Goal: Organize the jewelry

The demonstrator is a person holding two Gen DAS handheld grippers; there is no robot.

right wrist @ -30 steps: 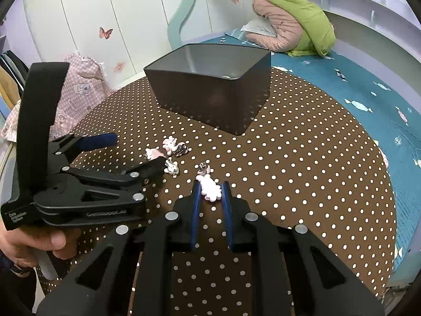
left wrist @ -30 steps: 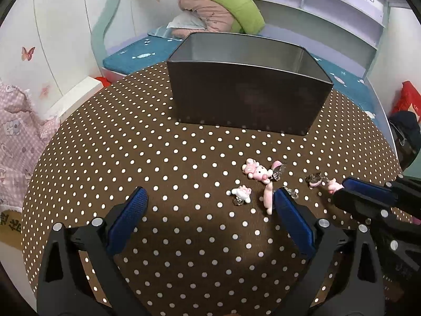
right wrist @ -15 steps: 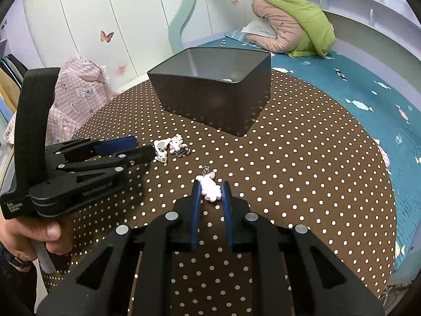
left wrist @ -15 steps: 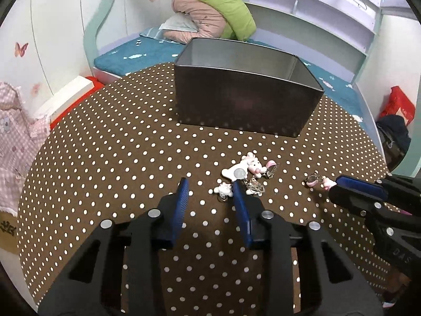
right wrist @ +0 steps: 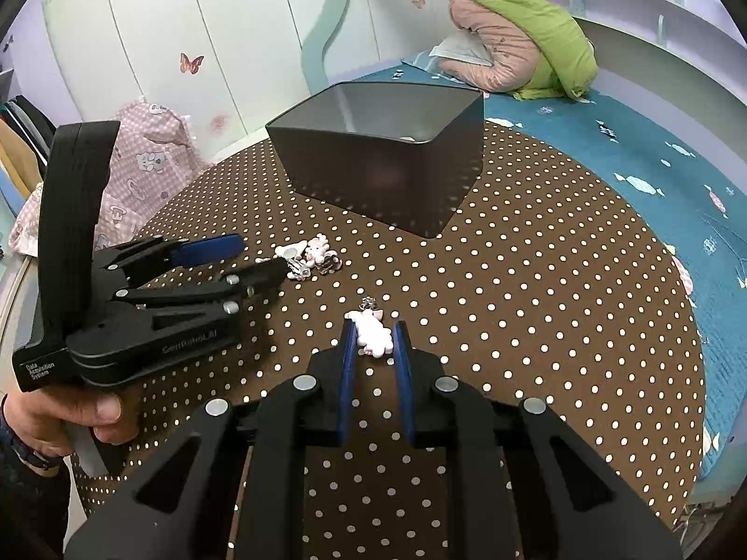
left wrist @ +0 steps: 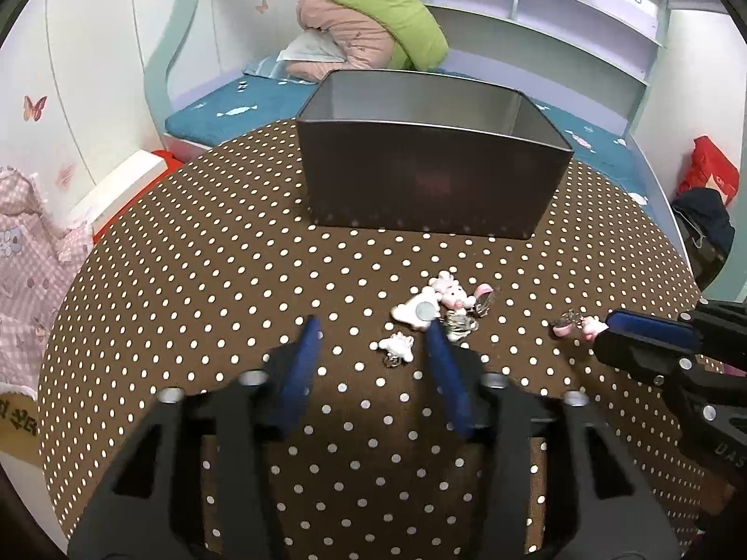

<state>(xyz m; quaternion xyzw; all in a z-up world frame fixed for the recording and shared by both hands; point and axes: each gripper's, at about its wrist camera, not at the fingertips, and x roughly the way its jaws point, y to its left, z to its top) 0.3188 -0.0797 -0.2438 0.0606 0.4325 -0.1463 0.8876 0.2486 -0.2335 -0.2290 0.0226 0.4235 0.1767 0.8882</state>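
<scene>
A glossy pale-pink cartoon-figure charm (right wrist: 372,335) lies flat on the brown polka-dot tablecloth (right wrist: 537,289), its long axis running toward the open dark grey metal box (right wrist: 387,182), silver clasp end leading. The right gripper (right wrist: 372,333) clamps its sides, level and low. Nearer the box, a cluster of white and pink charms (left wrist: 436,310) lies before the left gripper (left wrist: 373,340), whose blue-padded fingers (left wrist: 303,359) stand apart.
</scene>
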